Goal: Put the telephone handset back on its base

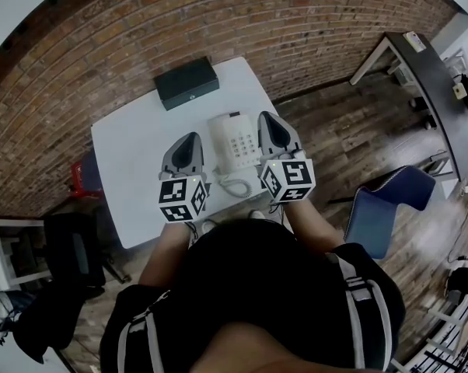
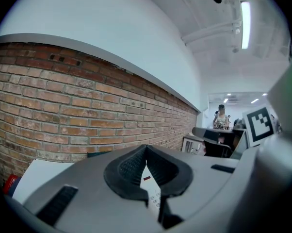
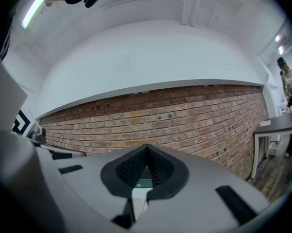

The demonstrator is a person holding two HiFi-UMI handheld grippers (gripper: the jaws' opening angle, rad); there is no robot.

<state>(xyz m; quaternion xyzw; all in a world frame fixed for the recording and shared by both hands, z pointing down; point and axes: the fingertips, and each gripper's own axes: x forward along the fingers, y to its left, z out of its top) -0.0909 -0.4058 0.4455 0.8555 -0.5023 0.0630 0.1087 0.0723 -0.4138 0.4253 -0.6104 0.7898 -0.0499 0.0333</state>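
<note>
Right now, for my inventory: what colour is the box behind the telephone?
The box is dark green, almost black; head view.

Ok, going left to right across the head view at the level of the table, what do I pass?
Red object beside the table → left hand-held gripper → white telephone → right hand-held gripper → blue chair. The dark box overlaps the gripper and phone columns, so it is left out.

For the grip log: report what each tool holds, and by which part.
Nothing is held: the left tool and right tool both have their jaws together, empty.
</note>
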